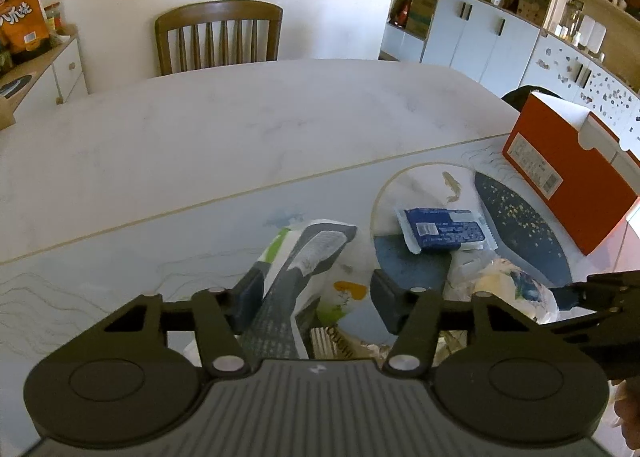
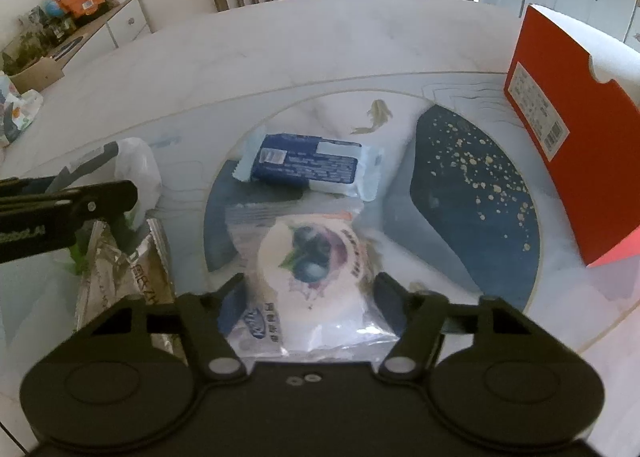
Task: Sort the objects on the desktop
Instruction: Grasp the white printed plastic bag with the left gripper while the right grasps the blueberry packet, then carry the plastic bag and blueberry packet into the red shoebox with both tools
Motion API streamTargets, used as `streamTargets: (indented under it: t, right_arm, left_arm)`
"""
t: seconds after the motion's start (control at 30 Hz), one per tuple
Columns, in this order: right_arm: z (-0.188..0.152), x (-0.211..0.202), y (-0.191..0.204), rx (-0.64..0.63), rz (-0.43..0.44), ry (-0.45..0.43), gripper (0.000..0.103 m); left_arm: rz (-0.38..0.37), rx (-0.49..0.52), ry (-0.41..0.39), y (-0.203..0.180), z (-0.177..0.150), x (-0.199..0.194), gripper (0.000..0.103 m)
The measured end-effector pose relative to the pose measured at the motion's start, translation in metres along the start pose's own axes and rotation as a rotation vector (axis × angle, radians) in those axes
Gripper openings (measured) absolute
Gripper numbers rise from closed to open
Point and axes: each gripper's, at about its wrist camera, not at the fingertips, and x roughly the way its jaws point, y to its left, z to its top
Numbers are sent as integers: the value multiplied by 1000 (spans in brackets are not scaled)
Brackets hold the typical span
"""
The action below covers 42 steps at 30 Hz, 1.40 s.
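Left hand-held gripper (image 1: 316,297): angled down at the table (image 1: 240,117), jaws about half closed and clamped on a white, grey and green packet (image 1: 312,253). One pad against the grey stripe on its left side, the other against its white right side. Far end of the packet sticks out ahead of the fingertips and lies on the pale printed mat (image 1: 120,257). Under the jaws and a little back, touching the packet, lies a silver foil packet (image 2: 120,281).

Right hand-held gripper (image 2: 306,295): just beside the left one, to its right, also angled down. Jaws about half closed and gripping a clear-wrapped bun packet with a blueberry picture (image 2: 308,269), the wrapper meeting both pads, the picture end reaching forward past the fingertips.

Ahead of the right hand-held gripper, just beyond the bun packet, lies a dark blue and white packet (image 2: 308,165), flat on the mat's round design. Farther ahead and to the right stands an orange-red box (image 2: 580,129), upright at the table edge, well apart from both packets. Far ahead, across the bare marble top, stands a wooden chair (image 1: 218,37).
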Motion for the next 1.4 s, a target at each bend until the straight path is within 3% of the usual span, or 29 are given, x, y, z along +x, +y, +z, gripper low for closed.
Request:
streamTargets:
  t: [0.27, 0.53, 0.7, 1.17, 1.4]
  right_arm:
    - [3, -5, -4, 5, 17, -7, 55]
    - [2, -14, -10, -9, 30, -24, 50]
    - [3, -22, -16, -8, 37, -35, 50]
    - [3, -47, -32, -38, 51, -75, 50]
    - [4, -59, -42, -34, 57, -88, 49]
  left_arm:
    - [6, -17, -9, 4, 2, -4, 44]
    - [-4, -111, -13, 19, 8, -8, 33]
    - [4, -131, -37, 25, 12, -16, 18]
    - [55, -148, -94, 34, 7, -39, 12]
    - [40, -170, -128, 29, 11, -59, 12]
